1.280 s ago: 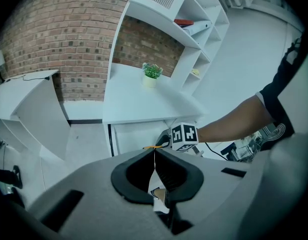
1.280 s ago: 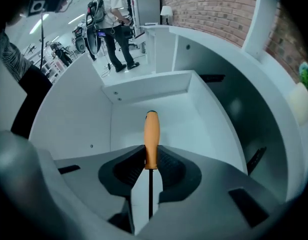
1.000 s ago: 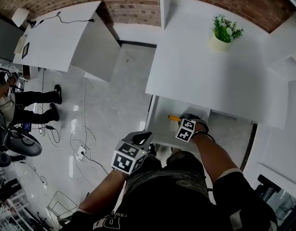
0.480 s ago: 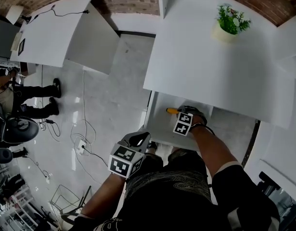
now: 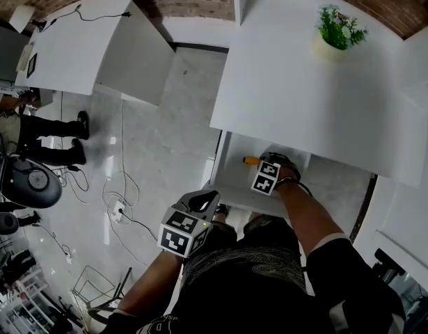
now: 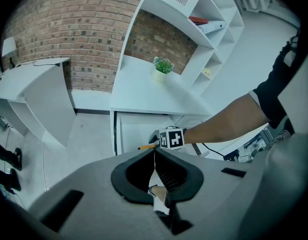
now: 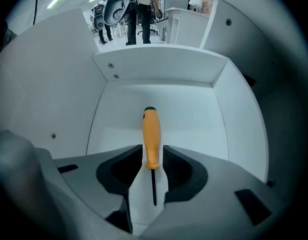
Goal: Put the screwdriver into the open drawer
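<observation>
The screwdriver [image 7: 151, 139], orange handle and thin dark shaft, lies on the white floor of the open drawer [image 7: 194, 114]. My right gripper [image 7: 152, 151] points straight down over it. Its jaws are opening, with the handle between them and a thin gap on each side. In the head view the orange handle [image 5: 251, 161] pokes out left of the right gripper [image 5: 268, 167] inside the drawer [image 5: 234, 179]. My left gripper [image 5: 203, 202] hangs outside the drawer's front left corner, jaws together and empty; its own view shows the left gripper [image 6: 155, 154] and the far screwdriver [image 6: 146, 146].
The drawer sits under a white desk top [image 5: 304, 96] carrying a potted plant [image 5: 337, 33]. Another white desk [image 5: 81, 40] stands at the left. Cables and a socket strip [image 5: 120, 211] lie on the floor, near a person's legs [image 5: 53, 141] and an office chair [image 5: 29, 183].
The right gripper has sunk a little deeper into the drawer with the screwdriver. The left gripper has hardly moved.
</observation>
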Available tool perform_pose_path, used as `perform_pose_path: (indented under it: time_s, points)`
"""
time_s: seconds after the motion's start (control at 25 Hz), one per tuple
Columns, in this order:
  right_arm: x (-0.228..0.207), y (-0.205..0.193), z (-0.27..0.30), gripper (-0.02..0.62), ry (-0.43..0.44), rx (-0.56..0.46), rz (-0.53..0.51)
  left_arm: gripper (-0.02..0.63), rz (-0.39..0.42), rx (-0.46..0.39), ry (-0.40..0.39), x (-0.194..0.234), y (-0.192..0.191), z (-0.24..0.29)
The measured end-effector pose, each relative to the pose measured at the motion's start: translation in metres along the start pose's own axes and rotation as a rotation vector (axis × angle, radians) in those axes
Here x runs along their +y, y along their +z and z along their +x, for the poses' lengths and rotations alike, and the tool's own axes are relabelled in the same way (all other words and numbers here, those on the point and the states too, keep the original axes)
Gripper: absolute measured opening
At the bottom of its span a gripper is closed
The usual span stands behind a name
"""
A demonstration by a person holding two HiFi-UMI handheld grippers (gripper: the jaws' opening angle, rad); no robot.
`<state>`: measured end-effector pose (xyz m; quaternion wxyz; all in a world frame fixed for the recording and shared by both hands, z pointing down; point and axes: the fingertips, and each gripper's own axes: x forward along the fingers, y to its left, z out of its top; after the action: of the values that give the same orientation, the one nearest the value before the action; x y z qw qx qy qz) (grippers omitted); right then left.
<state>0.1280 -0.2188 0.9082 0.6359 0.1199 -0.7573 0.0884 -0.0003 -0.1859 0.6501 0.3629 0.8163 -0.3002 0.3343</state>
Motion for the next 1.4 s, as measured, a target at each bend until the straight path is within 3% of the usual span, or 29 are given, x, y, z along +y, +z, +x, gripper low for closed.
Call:
perform_pose_path:
  time_s: [0.48, 0.76, 1.4]
  points:
    - [-0.001, -0.004, -0.021, 0.118, -0.047, 0.027, 0.05, 0.018, 0.053, -0.029, -0.035, 0.001, 0.009, -0.013]
    - [0.007, -0.009, -0.047, 0.118, -0.086, 0.016, 0.15, 0.018, 0.129, -0.036, -0.085, -0.008, 0.011, -0.021]
    - [0.042, 0.022, -0.191, 0.115, -0.269, -0.277, 0.543, 0.018, 0.313, -0.093, -0.229, -0.044, 0.025, -0.059]
